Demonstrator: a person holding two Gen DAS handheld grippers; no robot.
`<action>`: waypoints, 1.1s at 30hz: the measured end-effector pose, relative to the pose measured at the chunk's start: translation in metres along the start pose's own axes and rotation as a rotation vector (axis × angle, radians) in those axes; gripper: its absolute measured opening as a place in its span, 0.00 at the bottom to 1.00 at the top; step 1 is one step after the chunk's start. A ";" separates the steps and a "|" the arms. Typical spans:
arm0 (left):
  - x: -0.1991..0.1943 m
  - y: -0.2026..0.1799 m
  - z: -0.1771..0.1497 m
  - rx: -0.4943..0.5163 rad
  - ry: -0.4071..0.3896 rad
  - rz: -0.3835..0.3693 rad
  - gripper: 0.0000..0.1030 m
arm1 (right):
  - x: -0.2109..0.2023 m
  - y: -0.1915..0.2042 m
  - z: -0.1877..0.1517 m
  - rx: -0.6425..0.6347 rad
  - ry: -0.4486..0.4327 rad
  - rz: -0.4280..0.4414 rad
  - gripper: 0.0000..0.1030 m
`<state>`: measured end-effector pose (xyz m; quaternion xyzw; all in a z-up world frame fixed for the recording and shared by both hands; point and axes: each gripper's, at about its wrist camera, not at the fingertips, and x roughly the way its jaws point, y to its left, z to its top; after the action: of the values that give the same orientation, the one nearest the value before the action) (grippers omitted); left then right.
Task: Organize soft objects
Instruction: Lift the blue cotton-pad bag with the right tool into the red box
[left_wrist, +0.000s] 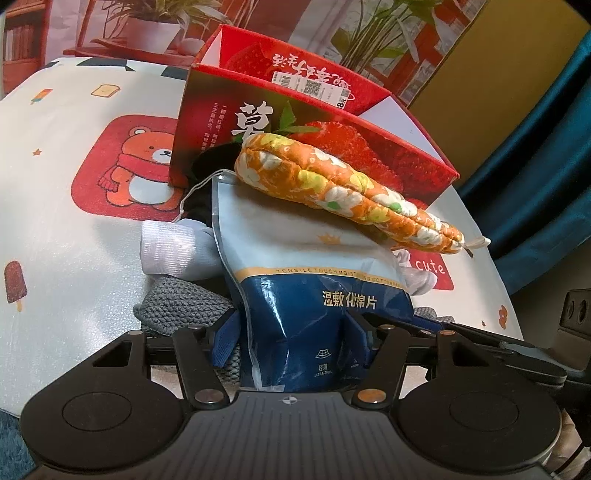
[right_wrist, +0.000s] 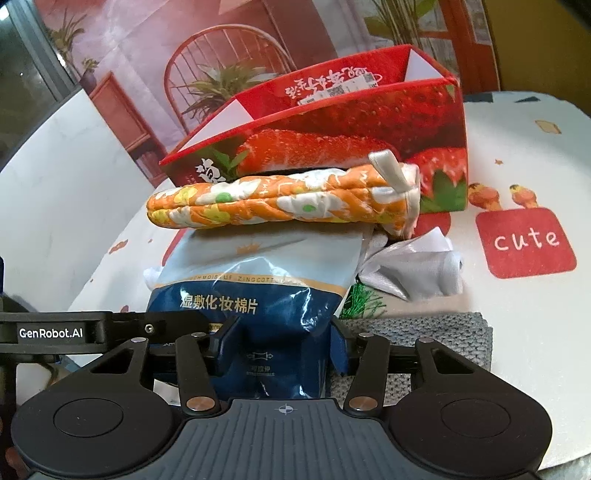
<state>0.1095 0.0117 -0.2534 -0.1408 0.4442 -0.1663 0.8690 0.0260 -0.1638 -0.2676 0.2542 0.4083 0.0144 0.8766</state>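
**Pouch between both pairs of fingers, mitt riding on top**

The blue-and-white glossy plastic pouch of cotton pads (right_wrist: 255, 295) was the thing my next move turned on. It stood with its long axis running away from me toward twelve o'clock, its dark lower end down between the fingers and its pale upper end leaning toward the box. In the right wrist view the right gripper (right_wrist: 282, 352) had its blue pads at nine and three o'clock of the pouch's lower end, and they looked pressed into the crinkled film, so I judged that hand to be clamped on the pouch. In the left wrist view the left gripper (left_wrist: 295, 339) straddled the same end; its jaws stood wider and I could not tell whether the pads actually bore on the film. By that, the right hand was the surer hold.

Across the pouch's top, lying from ten to four o'clock in the left view, rested the orange quilted oven mitt with white and yellow flowers (left_wrist: 347, 192), touching the pouch and likely to slide if I tilted it. Beneath the pouch lay a white satin cloth (left_wrist: 177, 251) and a grey knitted cloth (left_wrist: 181, 314). Just beyond, at twelve o'clock, stood the open red cardboard box printed with strawberries (left_wrist: 207, 122), on the pale table mat with cartoon bear prints (left_wrist: 74, 258).
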 end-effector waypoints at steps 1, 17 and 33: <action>0.000 0.001 0.000 -0.002 -0.001 -0.001 0.62 | 0.000 0.000 0.000 0.002 0.001 0.000 0.45; -0.081 -0.024 0.010 0.104 -0.199 -0.017 0.54 | -0.062 0.056 0.008 -0.223 -0.167 0.009 0.37; -0.112 -0.070 0.096 0.227 -0.423 -0.061 0.54 | -0.111 0.079 0.111 -0.282 -0.379 0.060 0.39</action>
<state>0.1147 0.0039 -0.0899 -0.0874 0.2262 -0.2080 0.9476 0.0466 -0.1693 -0.0931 0.1397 0.2225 0.0493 0.9636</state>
